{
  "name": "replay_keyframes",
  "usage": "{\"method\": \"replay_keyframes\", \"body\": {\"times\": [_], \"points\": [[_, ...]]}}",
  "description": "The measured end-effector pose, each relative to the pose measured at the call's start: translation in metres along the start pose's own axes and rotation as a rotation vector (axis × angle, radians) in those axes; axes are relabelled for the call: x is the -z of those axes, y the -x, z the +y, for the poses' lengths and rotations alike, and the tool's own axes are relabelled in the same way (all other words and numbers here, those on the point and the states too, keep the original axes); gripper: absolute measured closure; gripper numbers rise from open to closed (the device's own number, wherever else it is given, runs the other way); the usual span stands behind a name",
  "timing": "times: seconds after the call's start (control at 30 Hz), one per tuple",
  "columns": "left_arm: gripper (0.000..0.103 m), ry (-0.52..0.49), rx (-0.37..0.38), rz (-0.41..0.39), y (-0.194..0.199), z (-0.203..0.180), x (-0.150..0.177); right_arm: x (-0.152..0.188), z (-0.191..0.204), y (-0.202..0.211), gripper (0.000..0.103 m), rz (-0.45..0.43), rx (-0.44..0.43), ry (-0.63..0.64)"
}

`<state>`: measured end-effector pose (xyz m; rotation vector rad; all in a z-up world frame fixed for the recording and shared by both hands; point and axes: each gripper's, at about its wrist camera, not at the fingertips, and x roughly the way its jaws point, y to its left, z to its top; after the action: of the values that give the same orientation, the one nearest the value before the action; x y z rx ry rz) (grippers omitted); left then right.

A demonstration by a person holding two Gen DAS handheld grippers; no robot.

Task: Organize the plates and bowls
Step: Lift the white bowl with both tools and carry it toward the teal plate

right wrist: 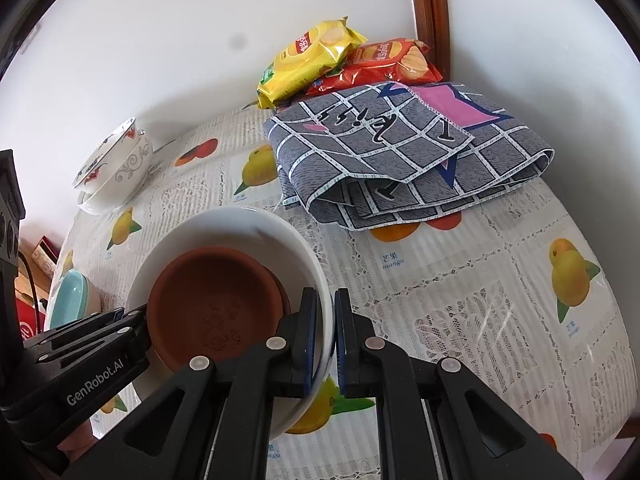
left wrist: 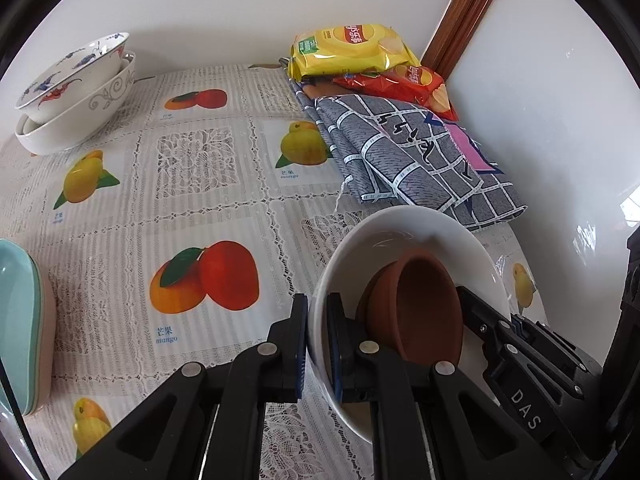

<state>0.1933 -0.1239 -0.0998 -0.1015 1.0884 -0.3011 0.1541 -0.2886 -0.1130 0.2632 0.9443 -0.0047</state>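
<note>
left gripper [left wrist: 317, 344]: fingers [left wrist: 297, 332] nearly closed, clamped on the rim of the white bowl [left wrist: 400, 232], one finger outside the wall, one inside. right gripper [right wrist: 325, 336]: same pinch on the opposite side of the rim, fingers [right wrist: 309, 332] narrow, one each side of the wall. in the left view the right gripper shows at the far rim; in the right view the left gripper shows at lower left, at the bowl's edge.

white bowl: held between both grippers above the counter [left wrist: 192, 184], at its near right part, just in front of the folded cloth [left wrist: 404, 152]. whether its base touches the counter, cannot tell. opening faces up, tilted somewhat. round, no clear long axis.

brown dish [left wrist: 416, 312]: sits inside the white bowl, leaning against the wall, opening tipped toward the right gripper's side. a second brown rim shows behind it, so possibly two nested; not certain.

elsewhere on the counter: two stacked patterned bowls [left wrist: 76, 92] at the far left, the top one tilted. pale blue plates [left wrist: 20, 320] at the near left edge. yellow chip bag [left wrist: 348, 48] and red chip bag [left wrist: 408, 84] at the far corner behind the cloth.
</note>
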Motion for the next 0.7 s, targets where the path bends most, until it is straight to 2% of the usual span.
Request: {"method": "replay_keyframes", "body": {"times": [0.7], "points": [[0.094,0.043,-0.038,-0.096,0.069,0.032,0.003,0.0,0.055,0.044,0.094,-0.064,-0.047,0.053]]}}
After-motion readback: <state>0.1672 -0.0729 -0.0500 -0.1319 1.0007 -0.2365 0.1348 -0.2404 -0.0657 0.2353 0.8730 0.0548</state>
